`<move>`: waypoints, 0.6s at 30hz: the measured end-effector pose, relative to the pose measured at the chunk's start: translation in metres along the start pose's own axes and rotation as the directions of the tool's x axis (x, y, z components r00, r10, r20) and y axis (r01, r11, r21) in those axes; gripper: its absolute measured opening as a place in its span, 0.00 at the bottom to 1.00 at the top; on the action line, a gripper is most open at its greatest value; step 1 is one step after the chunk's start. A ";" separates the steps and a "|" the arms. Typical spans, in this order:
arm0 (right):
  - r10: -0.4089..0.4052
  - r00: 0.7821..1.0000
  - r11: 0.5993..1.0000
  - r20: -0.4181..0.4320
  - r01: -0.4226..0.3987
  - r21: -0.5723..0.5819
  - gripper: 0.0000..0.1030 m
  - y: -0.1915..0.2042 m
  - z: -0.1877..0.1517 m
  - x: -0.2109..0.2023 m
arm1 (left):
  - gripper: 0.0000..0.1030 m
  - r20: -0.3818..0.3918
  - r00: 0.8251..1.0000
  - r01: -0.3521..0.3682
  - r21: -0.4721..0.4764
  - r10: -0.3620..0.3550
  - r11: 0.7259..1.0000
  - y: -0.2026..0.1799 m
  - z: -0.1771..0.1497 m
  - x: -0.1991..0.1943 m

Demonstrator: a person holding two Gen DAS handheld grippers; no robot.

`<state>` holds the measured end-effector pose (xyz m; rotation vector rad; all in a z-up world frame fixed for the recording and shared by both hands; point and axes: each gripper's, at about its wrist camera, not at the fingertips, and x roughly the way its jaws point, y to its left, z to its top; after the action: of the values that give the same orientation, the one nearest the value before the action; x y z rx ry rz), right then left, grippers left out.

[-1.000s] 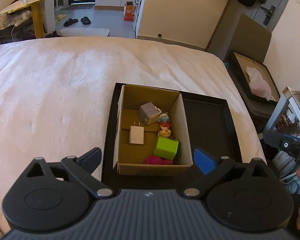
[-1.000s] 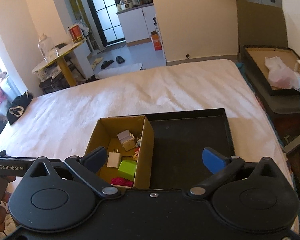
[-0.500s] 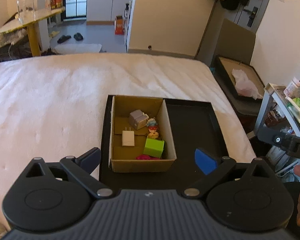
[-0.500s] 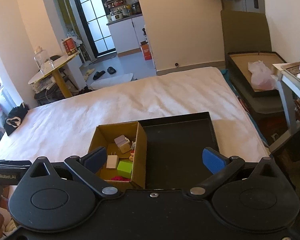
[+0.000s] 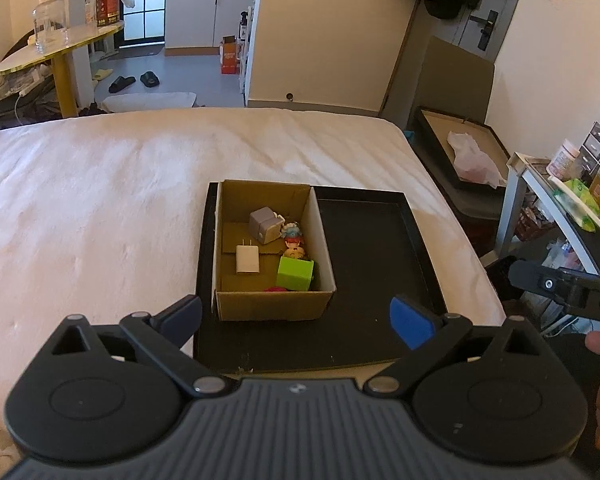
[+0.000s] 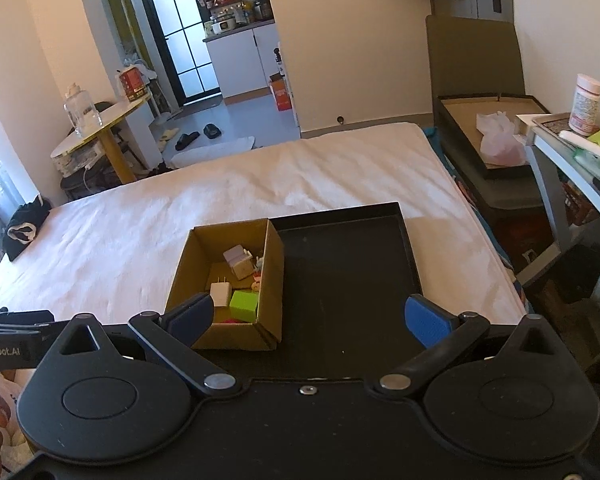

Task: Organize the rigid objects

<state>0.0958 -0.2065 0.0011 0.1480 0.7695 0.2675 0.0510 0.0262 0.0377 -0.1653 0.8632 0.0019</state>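
A cardboard box (image 5: 274,304) (image 6: 236,336) stands in the left half of a black tray (image 5: 376,248) (image 6: 348,276) on a white bed. Inside the box lie a white charger (image 5: 247,260) (image 6: 220,294), a green cube (image 5: 295,274) (image 6: 244,305), a grey cube plug (image 5: 263,224) (image 6: 238,263), small figurines (image 5: 294,242) and a pink item (image 5: 275,289). My left gripper (image 5: 298,322) is open, held back from the box's near wall. My right gripper (image 6: 310,318) is open too, above the tray's near edge, empty.
The white bed (image 5: 100,200) stretches left and far. A shelf with bottles and packets (image 6: 584,136) stands at the right. A dark box holding a plastic bag (image 5: 472,156) sits on the floor beyond. A yellow table (image 5: 56,48) stands at far left.
Both grippers have pulled back and risen from the box, so tray and box look smaller and farther. Both stay open and empty. The box's contents have not moved.
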 end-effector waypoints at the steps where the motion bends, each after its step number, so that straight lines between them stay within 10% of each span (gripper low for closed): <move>1: -0.005 1.000 1.000 0.003 0.005 0.005 1.00 -0.001 -0.002 -0.003 | 0.97 0.001 1.000 0.000 0.002 0.000 1.000 -0.001 -0.001 -0.001; 18: -0.017 1.000 1.000 0.015 0.017 0.011 1.00 -0.006 -0.016 -0.014 | 0.97 -0.009 1.000 -0.021 0.003 0.021 1.000 0.001 -0.012 -0.005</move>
<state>0.0763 -0.2152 -0.0021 0.1533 0.7575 0.2460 0.0385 0.0252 0.0333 -0.1537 0.8739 0.0195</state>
